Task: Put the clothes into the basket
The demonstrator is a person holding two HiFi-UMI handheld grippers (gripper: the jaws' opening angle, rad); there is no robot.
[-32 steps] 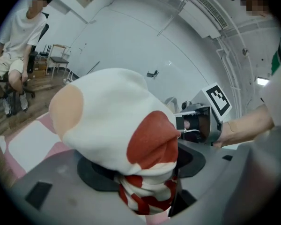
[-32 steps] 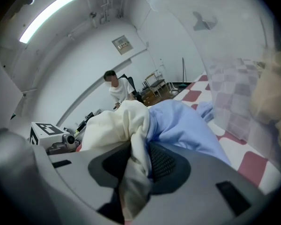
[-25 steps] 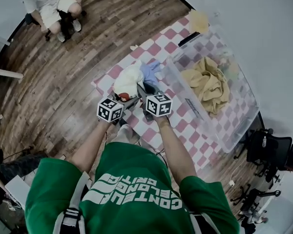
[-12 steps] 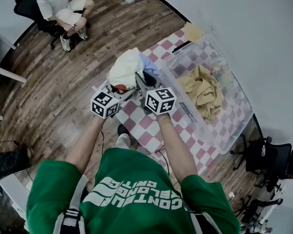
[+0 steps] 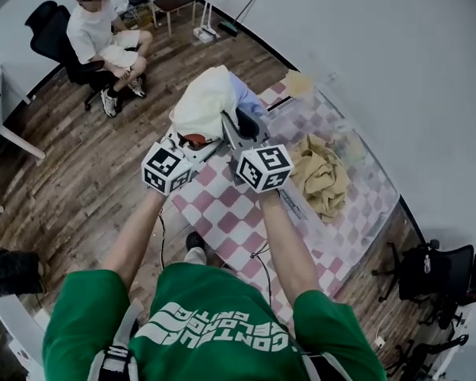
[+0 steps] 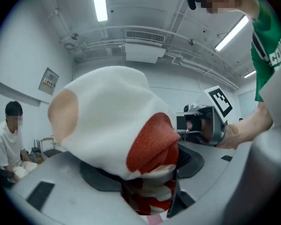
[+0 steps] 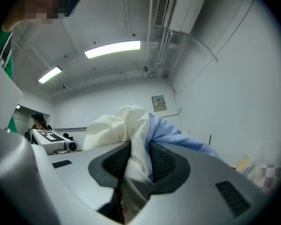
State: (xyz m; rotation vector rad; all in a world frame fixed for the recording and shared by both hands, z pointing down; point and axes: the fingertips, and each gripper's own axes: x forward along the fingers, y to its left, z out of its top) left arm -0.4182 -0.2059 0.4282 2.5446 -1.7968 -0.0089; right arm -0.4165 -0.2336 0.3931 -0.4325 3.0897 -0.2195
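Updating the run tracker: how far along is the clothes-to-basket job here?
Done: a yellow garment lies in the clear basket. In hand: the left gripper and right gripper tongs clamp a white, blue and red clothes bundle, held up in the air. Left: move it over the basket and release.

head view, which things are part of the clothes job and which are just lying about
Job: white garment, blue garment, basket, yellow cloth in it.
Lying about: stool, office chair, seated person.
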